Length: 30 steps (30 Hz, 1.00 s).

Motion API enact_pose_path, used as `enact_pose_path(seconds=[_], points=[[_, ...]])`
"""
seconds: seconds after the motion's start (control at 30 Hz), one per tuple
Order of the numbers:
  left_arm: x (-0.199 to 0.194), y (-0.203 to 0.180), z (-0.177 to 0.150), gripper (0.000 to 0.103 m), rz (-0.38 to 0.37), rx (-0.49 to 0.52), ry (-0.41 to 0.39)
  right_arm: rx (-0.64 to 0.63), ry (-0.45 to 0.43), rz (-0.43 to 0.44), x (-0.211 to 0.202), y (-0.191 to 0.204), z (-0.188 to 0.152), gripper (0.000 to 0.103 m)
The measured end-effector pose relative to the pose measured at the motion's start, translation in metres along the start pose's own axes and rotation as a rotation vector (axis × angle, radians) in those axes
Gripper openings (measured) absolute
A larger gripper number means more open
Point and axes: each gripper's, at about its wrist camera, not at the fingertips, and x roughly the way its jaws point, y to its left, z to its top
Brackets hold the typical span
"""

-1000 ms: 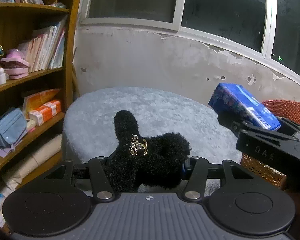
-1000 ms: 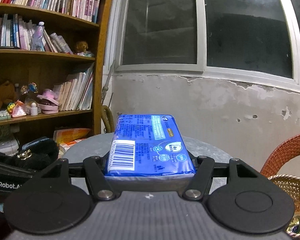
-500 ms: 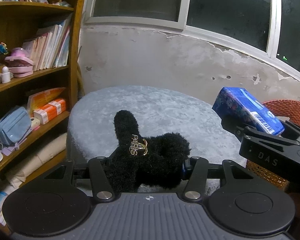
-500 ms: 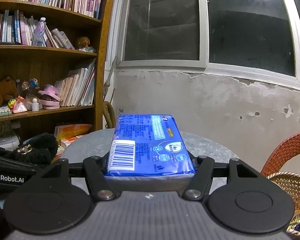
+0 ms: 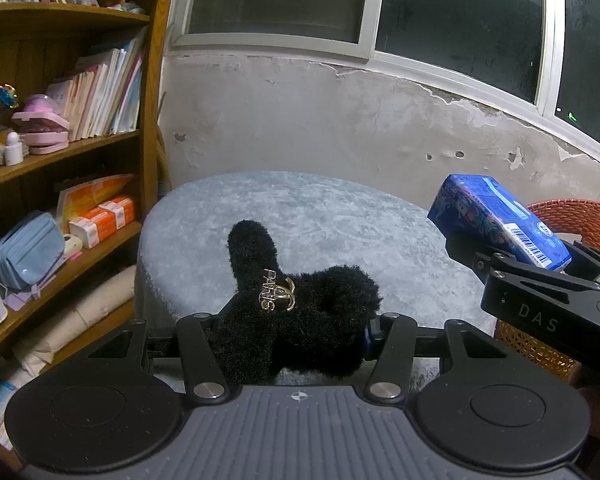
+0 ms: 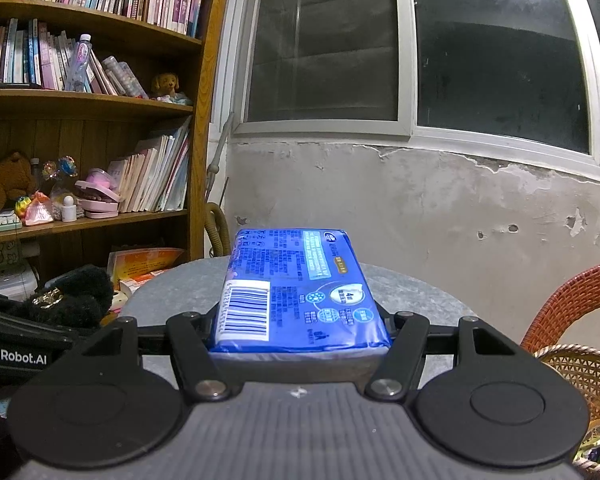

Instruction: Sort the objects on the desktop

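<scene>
One fuzzy black thing (image 5: 300, 312) with a gold "PARIS" charm (image 5: 277, 291) sits squeezed between the two fingers of the left gripper (image 5: 296, 326), up above the near edge of the round grey table (image 5: 312, 216). One blue tissue pack (image 6: 296, 292) is pinched flat in the right gripper (image 6: 300, 336), barcode facing up, held over the right side of the table. So there are two grippers and each one holds one thing. The table top is bare, with lots of open room in the middle. A wooden bookshelf (image 5: 60, 152) stands close on the left. Two woven baskets, one orange (image 6: 572, 300) and one tan (image 6: 588, 384), sit at the right edge.
</scene>
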Motion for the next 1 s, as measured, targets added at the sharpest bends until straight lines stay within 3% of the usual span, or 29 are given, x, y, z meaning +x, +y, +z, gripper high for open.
enact_pose_path(seconds=[1.0], points=[[0.0019,-0.0022,-0.0030,0.059,-0.003,0.008,0.001,-0.005,0.004,0.004,0.0021,-0.0031,-0.0037,0.060]])
